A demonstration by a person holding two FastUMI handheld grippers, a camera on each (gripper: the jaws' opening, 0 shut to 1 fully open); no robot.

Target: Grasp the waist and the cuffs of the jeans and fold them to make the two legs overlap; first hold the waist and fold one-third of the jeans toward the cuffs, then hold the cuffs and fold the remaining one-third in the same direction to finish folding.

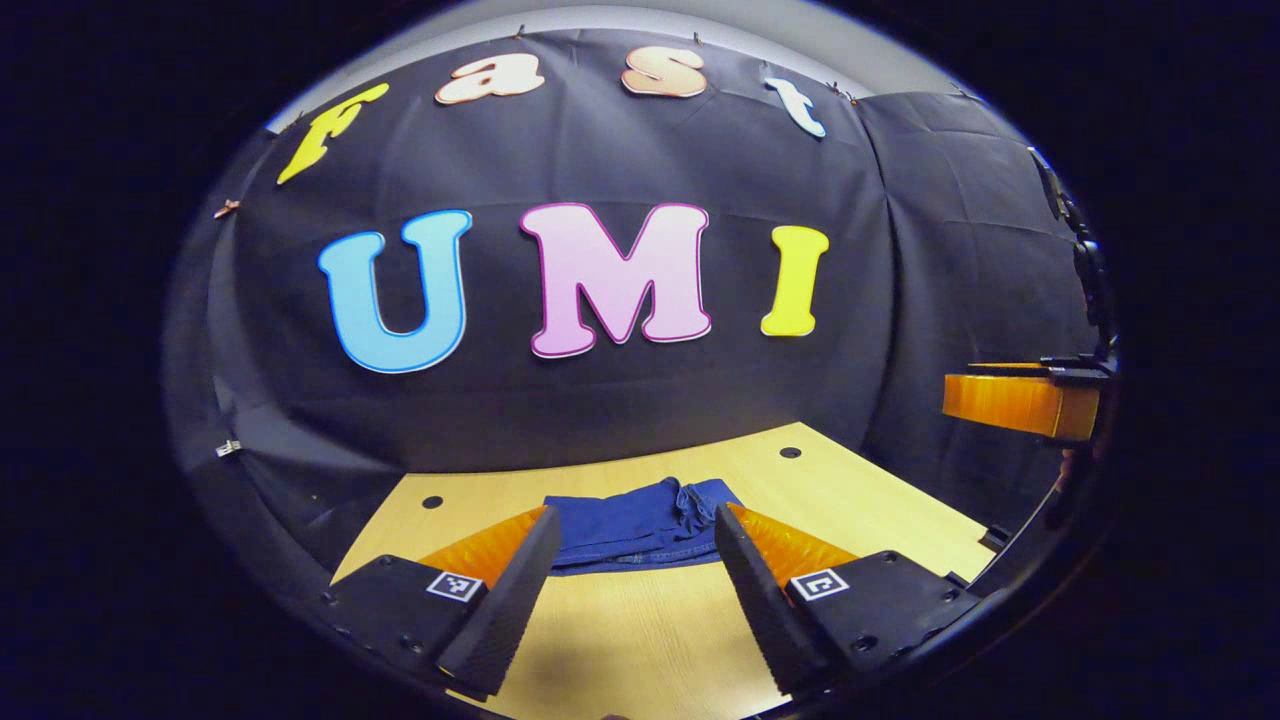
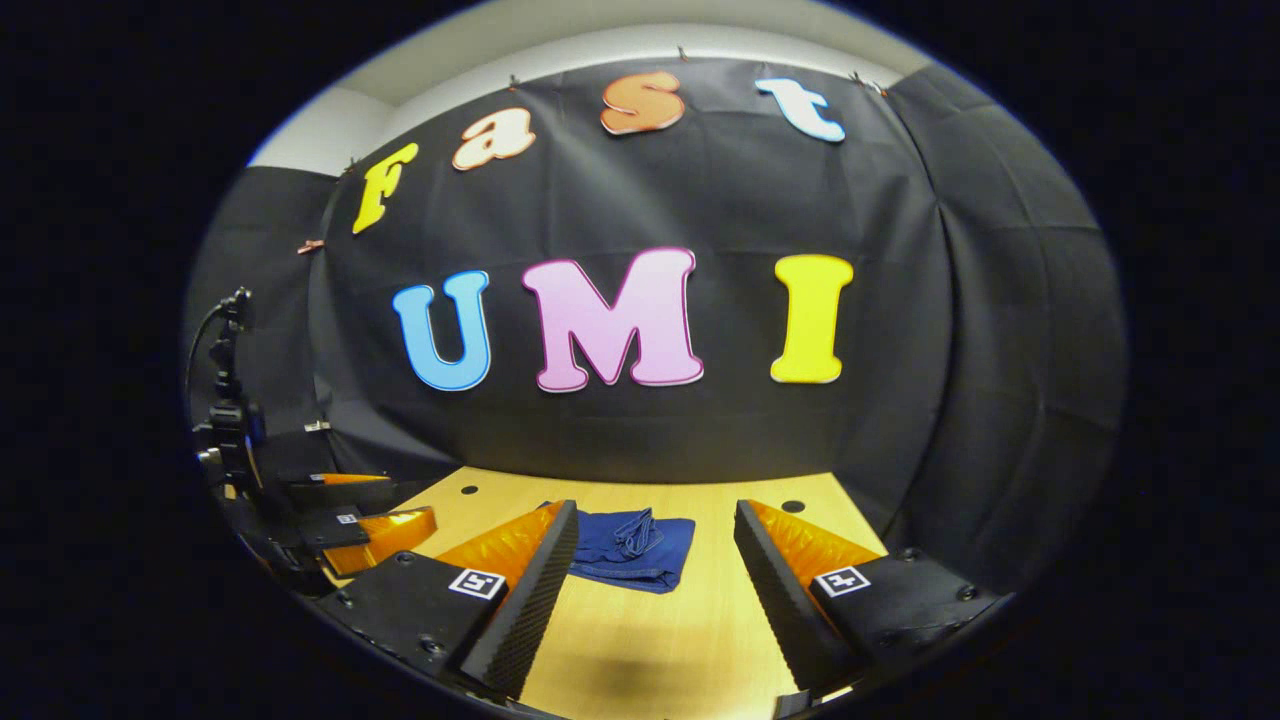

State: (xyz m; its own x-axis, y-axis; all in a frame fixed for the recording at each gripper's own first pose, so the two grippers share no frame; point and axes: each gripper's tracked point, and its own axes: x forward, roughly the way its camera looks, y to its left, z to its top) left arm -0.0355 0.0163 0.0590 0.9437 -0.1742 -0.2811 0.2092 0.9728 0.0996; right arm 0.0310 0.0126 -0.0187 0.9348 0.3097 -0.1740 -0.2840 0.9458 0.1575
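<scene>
The blue jeans point(image 1: 640, 525) lie folded into a compact stack on the wooden table point(image 1: 640, 630), toward its far side by the black cloth wall. In the left gripper view my left gripper point(image 1: 632, 560) is open, held above the table short of the jeans, nothing between its fingers. In the right gripper view the jeans point(image 2: 635, 548) sit ahead and a little left of centre. My right gripper point(image 2: 655, 565) is open too and holds nothing. The left gripper point(image 2: 375, 535) appears at the left edge of the right gripper view; the right gripper point(image 1: 1020, 400) appears at the right edge of the left gripper view.
The table has small round holes point(image 1: 790, 452) near its far edge, one more hole point(image 1: 432, 502) at the left. Black cloth walls close in behind and on both sides. A dark stand with cables point(image 2: 225, 400) rises at the left of the right gripper view.
</scene>
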